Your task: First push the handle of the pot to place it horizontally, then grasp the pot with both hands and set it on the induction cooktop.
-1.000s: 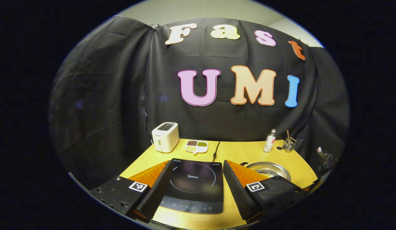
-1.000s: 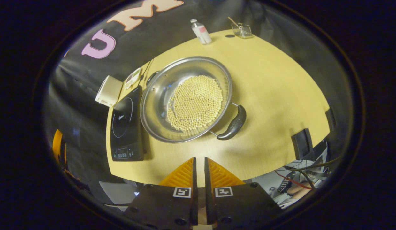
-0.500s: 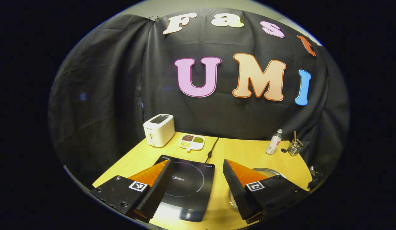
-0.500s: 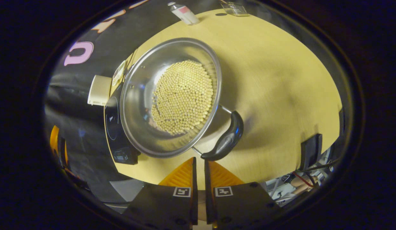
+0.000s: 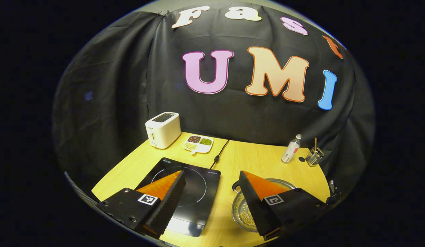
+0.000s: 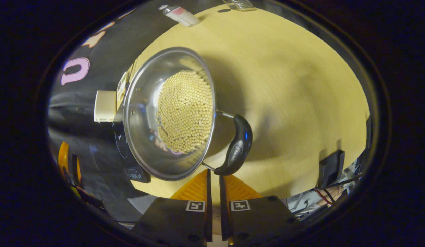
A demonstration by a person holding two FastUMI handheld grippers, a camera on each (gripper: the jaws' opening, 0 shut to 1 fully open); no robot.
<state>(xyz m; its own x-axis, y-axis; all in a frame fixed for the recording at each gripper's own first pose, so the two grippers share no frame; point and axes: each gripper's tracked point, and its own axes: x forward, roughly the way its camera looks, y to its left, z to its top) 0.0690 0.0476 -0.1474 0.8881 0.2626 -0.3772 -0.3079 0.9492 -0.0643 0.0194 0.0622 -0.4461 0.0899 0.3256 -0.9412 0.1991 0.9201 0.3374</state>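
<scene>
Right gripper: in the right gripper view its two fingers lie almost together, a thin slit between them and nothing in it; the tips are just below the lower end of the pot's near handle. Whether they touch that handle I cannot tell.
Left gripper: in the left gripper view its fingers are spread wide and hold nothing, poised above the table's near edge.
Pot: a steel pot standing on the table, its bottom covered with small pale round beans. In the right gripper view the black handle stands off the rim on two wire struts, towards the camera.
Pot, left gripper view: the right-hand finger covers most of it; a strip of rim, some beans and a small dark handle at the far rim are all that show.
Induction cooktop: black, flat on the table, just left of the pot; the left-hand finger hides its near corner. In the right gripper view the pot covers nearly all of it.
Table: pale yellow wood, bare to the right of the pot.
Far edge of table: white toaster, a divided dish of coloured grains, a black cord, a small bottle, a glass cup with a stick in it.
Room: black cloth wall behind the table; cables past the table's edge at lower right in the right gripper view, too blurred to make out.
</scene>
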